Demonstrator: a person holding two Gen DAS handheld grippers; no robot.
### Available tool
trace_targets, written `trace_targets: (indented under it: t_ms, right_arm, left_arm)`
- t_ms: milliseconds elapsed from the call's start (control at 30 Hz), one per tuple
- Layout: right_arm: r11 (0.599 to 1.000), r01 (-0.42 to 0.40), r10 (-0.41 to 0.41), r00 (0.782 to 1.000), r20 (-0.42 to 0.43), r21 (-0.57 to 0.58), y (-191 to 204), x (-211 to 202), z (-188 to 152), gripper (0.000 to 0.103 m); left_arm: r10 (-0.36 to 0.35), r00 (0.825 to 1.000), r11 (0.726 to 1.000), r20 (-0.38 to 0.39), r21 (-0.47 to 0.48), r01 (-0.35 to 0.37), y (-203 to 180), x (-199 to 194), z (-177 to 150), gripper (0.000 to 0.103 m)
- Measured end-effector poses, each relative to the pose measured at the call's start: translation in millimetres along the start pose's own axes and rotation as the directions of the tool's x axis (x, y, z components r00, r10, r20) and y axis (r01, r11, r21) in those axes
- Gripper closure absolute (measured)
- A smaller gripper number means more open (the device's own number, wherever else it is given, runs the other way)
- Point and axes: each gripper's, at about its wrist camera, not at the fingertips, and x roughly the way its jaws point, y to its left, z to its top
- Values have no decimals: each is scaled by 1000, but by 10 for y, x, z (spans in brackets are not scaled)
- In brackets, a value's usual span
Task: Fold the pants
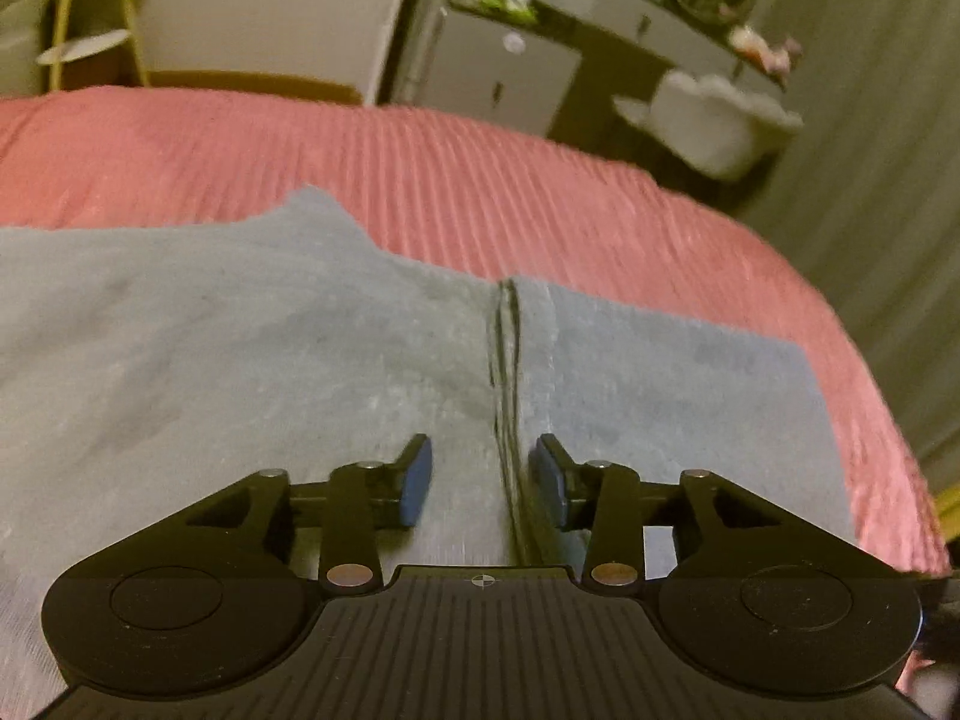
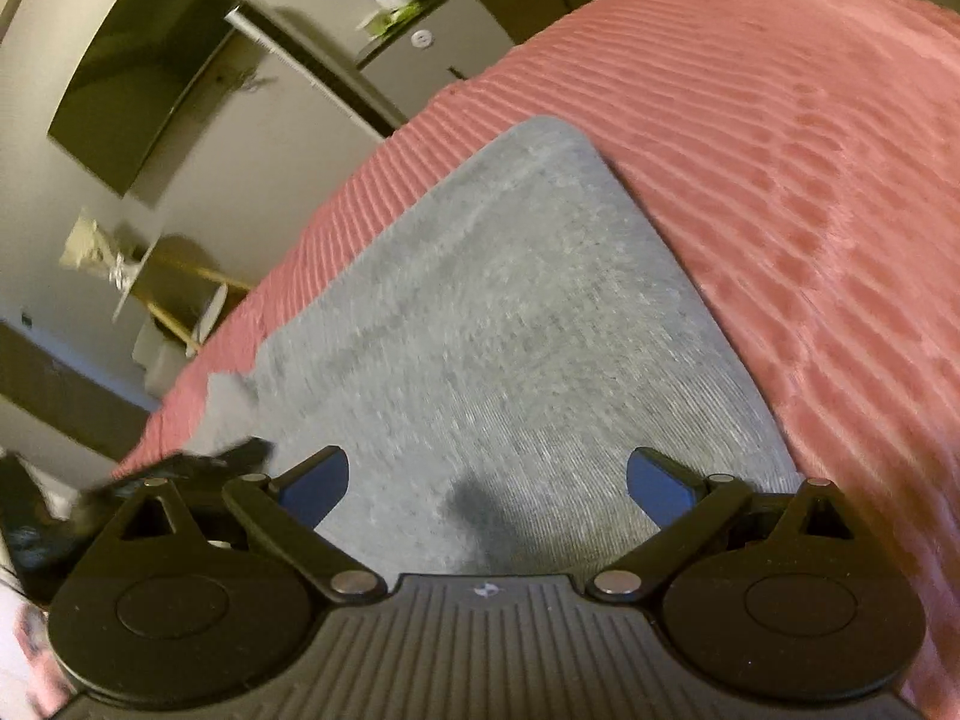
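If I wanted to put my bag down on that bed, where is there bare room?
The pink bedspread lies bare beyond the far edge of the grey pants, up to the bed's far side, and in a strip past their right edge. In the right wrist view it is also bare right of the pants. The near middle is crowded: pants under the open left gripper and open right gripper.

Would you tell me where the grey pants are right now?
The grey pants lie flat on the pink bedspread, directly under both open tongs in both wrist views.
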Motion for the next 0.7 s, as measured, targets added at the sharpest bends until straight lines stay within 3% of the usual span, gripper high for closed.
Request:
trace_targets:
  t_ms: [67,167,267,333,400,433,467,567,633,700]
  right_arm:
    - [999,17,-16,1000,5,-43,43,26,-37,4]
    - [997,40,-40,999,14,-67,102,36,-75,4]
    - [998,29,-28,999,21,-58,82,14,-83,4]
    - [999,15,-14,1000,26,-50,66,20,-102,4]
    - [997,23,-22,1000,21,-80,84,33,-111,4]
    - [993,33,-31,999,17,-111,100,28,-133,4]
    - [989,45,-43,999,18,-141,135,36,-152,4]
    - [973,75,-71,997,25,-220,200,64,-217,4]
    - [967,82,-78,997,26,-243,218,57,-228,4]
    - [968,75,-71,997,25,-239,203,43,-221,4]
  left_arm:
    - [-21,1000,1000,14,-9,21,-50,-179,-114,49]
    - [-53,999,999,7,11,53,-248,-278,-288,47]
    - [-40,999,995,-28,95,42,-469,-256,-474,43]
    - [64,998,981,-23,186,-59,-564,-198,-604,42]
    - [206,978,944,38,254,-209,-536,-170,-676,26]
    - [221,973,943,65,241,-230,-467,-203,-679,17]
    - [228,970,950,85,197,-241,-366,-276,-658,19]
    - [297,938,949,177,57,-311,-46,-542,-506,21]
    - [281,930,960,237,-64,-274,315,-776,-402,20]
    - [321,910,938,263,-217,-269,773,-978,-295,20]
